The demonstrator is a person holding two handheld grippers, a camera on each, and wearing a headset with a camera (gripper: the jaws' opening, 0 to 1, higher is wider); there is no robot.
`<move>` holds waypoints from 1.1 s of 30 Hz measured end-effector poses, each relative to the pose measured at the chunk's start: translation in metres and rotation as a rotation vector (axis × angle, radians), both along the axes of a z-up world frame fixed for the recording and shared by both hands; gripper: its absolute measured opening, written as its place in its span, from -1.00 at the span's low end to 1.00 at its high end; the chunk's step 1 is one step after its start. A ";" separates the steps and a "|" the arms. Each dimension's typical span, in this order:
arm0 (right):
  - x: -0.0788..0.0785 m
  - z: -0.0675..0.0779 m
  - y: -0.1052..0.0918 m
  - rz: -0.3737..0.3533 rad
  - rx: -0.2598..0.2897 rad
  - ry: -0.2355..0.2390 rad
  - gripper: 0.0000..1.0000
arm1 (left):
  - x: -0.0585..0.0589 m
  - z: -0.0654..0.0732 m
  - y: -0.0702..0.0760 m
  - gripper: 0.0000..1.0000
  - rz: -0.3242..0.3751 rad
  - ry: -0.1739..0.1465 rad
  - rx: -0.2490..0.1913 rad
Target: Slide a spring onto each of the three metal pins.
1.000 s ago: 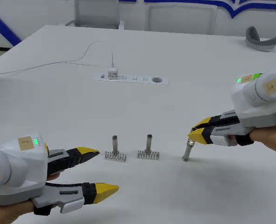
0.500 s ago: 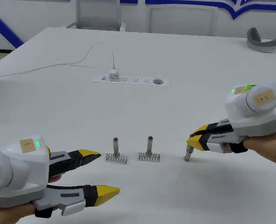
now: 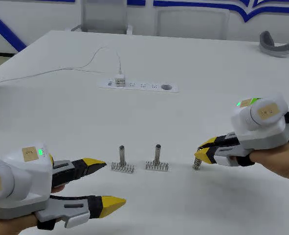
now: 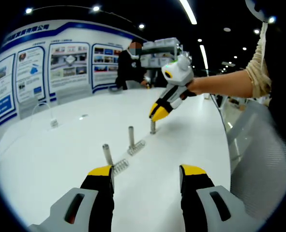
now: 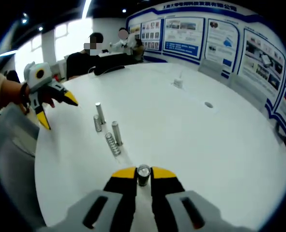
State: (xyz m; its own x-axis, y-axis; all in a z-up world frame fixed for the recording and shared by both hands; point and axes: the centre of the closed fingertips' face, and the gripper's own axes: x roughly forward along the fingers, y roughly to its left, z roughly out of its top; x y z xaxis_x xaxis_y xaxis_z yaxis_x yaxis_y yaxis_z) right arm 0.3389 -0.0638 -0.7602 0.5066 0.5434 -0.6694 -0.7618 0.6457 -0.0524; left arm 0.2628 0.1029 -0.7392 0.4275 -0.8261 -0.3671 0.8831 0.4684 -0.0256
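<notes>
At the row's right end, the right gripper (image 3: 202, 152) clamps the 3rd pin (image 5: 143, 172) (spring (image 3: 197, 164) coiled round it), while the left gripper (image 3: 114, 181) hangs open near 2 bare pins (image 3: 121, 153) (image 3: 157, 152)

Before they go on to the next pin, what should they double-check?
1. First spring fully down on right pin: cannot tell, the jaws cover it.
2. Right gripper let go: not ok, jaws closed around that spring.
3. Middle pin upright and bare: ok.
4. Middle spring lying at that pin's base, reachable: ok.
5. Left gripper open and free: ok.
</notes>
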 end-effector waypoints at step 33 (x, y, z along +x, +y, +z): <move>-0.002 0.026 0.018 0.054 0.009 -0.083 -0.60 | 0.000 -0.002 -0.002 0.09 -0.007 0.002 -0.001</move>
